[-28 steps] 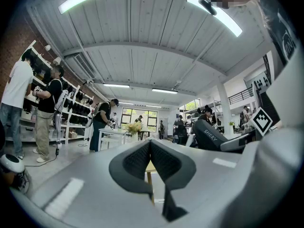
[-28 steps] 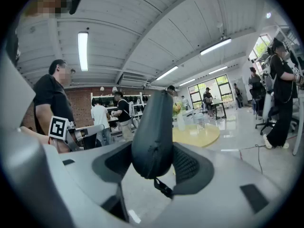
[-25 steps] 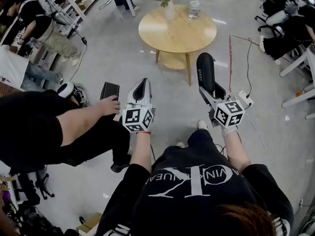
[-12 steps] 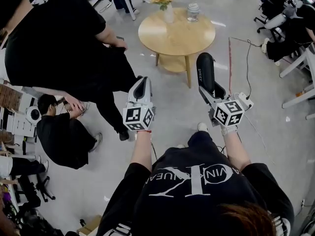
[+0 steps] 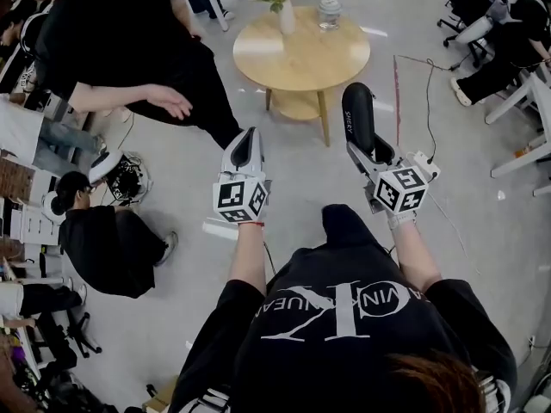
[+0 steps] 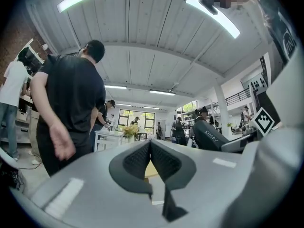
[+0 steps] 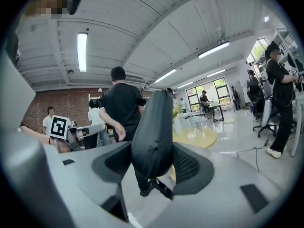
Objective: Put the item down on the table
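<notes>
Jaws of the right gripper (image 7: pixel 153 165) are clamped on the lower end of a dark elongated case (image 7: pixel 154 127); most of the case projects beyond the jaws, and a short strap hangs below them. In the head view the right gripper (image 5: pixel 372 151) holds the case (image 5: pixel 359 114) over the grey floor (image 5: pixel 284 170), with white lettering running along the side of the case. The case is short of the round wooden worktop (image 5: pixel 301 63) and does not touch it. The worktop carries a vase of yellow and orange flowers (image 5: pixel 285 11) and a glass jar (image 5: pixel 329 11), both near its far edge. The left gripper (image 6: pixel 150 148) is level with the right one and well apart from it; its jaws are pressed together along their inner faces with nothing between them. In the head view the left gripper (image 5: pixel 245 142) points toward the worktop. A standing person in black (image 5: pixel 129 33) is at the left, close to the left gripper, one hand (image 5: pixel 168 101) lowered. A second person in black (image 5: pixel 103 239) sits low on the floor further left. A red cable (image 5: pixel 396 93) lies on the floor to the right of the worktop.
</notes>
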